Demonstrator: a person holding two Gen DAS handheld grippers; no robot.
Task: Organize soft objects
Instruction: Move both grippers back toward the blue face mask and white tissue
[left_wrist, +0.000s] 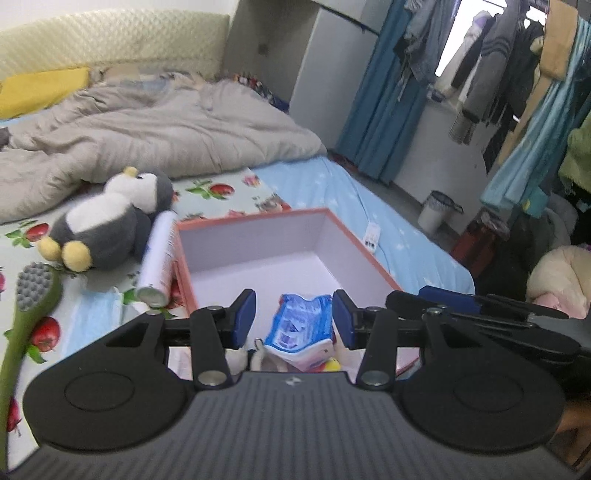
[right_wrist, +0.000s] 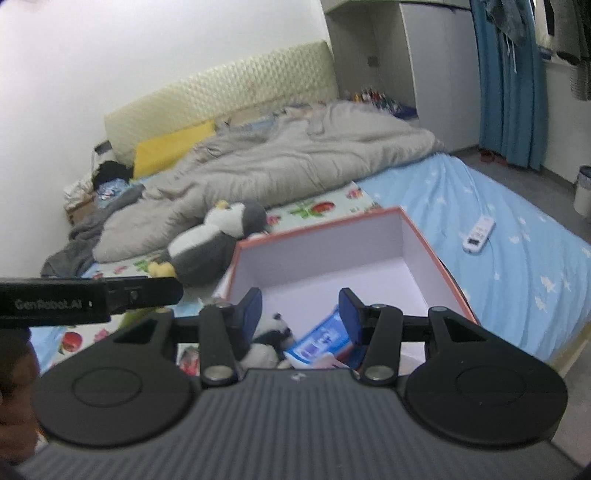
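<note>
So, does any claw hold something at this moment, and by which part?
Nothing is held. The left claw and right claw are both open above the box; the blue packet lies inside it, free of the pads.

Both views ride on hand-held grippers and look forward and downward along their own fingers, close above the near end of the open box (left_wrist: 255, 240) on the bed (left_wrist: 388, 225). The left wrist view faces the bed's far right corner and the hanging clothes (left_wrist: 491, 70). The right wrist view faces the headboard (right_wrist: 229, 92). Both share the box, the penguin plush (right_wrist: 218, 243) and the grey duvet (right_wrist: 291, 162).
</note>
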